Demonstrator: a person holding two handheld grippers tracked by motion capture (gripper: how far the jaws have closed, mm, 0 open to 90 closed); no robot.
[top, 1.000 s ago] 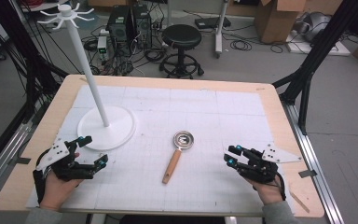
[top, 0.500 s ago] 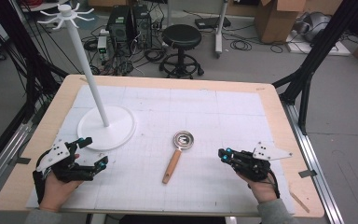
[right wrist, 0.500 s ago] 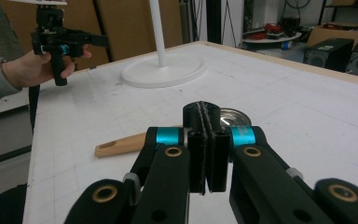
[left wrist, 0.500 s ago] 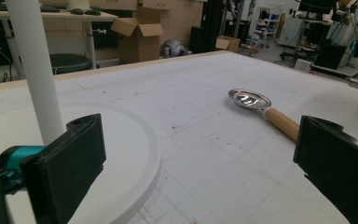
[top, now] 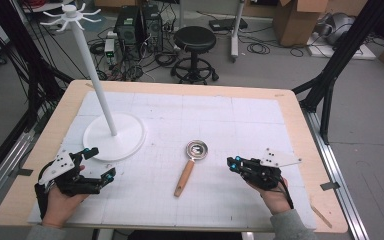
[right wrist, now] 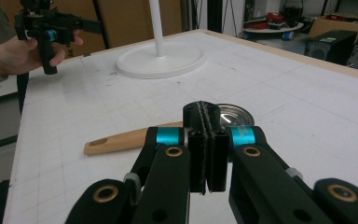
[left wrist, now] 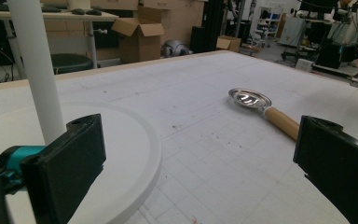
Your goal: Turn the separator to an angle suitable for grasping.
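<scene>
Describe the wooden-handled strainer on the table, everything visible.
The strainer lies flat on the white gridded mat, near the middle of the table. It has a small round shiny metal bowl, open side up, and a light wooden handle that points toward the person; a hole shows near the handle's end in the right gripper view. Nothing touches it: it lies between the two tongs, apart from both.

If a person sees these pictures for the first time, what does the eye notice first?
Probably the tall white stand with hooks on top, at the table's far left. Next, the small metal strainer with a wooden handle, lying mid-table. It lies between the open left gripper and the shut right gripper.
</scene>
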